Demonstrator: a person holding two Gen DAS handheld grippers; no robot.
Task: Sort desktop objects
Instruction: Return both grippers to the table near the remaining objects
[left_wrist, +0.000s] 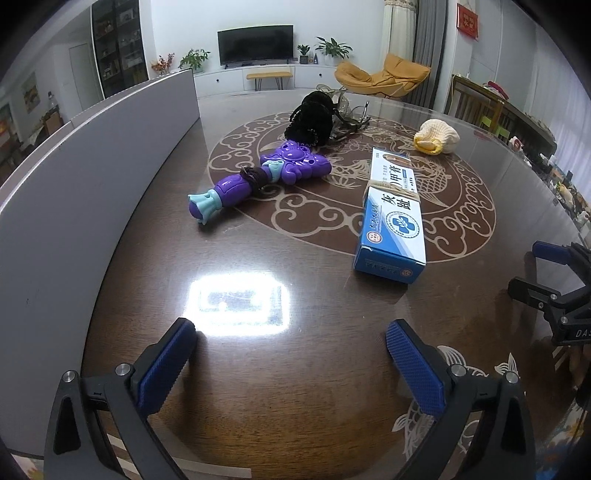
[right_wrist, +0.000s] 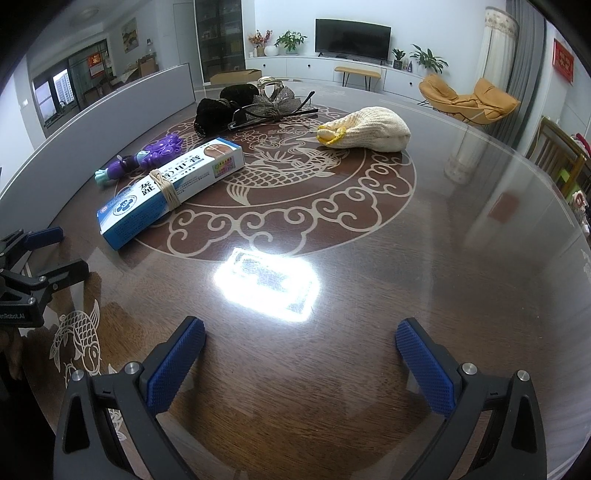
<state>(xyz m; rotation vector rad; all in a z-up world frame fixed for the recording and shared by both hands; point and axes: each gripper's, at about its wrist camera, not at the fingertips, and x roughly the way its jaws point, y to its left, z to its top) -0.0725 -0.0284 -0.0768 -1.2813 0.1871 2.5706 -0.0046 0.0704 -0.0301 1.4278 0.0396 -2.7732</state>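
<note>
A blue and white box (left_wrist: 393, 212) (right_wrist: 170, 186) with a rubber band around it lies mid-table. A purple toy (left_wrist: 258, 175) (right_wrist: 142, 160) lies left of it. A black fuzzy item (left_wrist: 310, 120) (right_wrist: 221, 105) and a grey bow with glasses (right_wrist: 275, 103) lie farther back. A cream knitted pouch (left_wrist: 437, 136) (right_wrist: 369, 127) lies at the right. My left gripper (left_wrist: 291, 354) is open and empty over the near table. My right gripper (right_wrist: 301, 354) is open and empty too; it shows at the right edge of the left wrist view (left_wrist: 554, 280).
The round dark table (left_wrist: 295, 387) (right_wrist: 461, 258) has a glossy patterned top with a bright lamp reflection. A grey panel (left_wrist: 74, 184) (right_wrist: 110, 107) stands along its left edge. Chairs (right_wrist: 469, 96) and a TV cabinet stand beyond.
</note>
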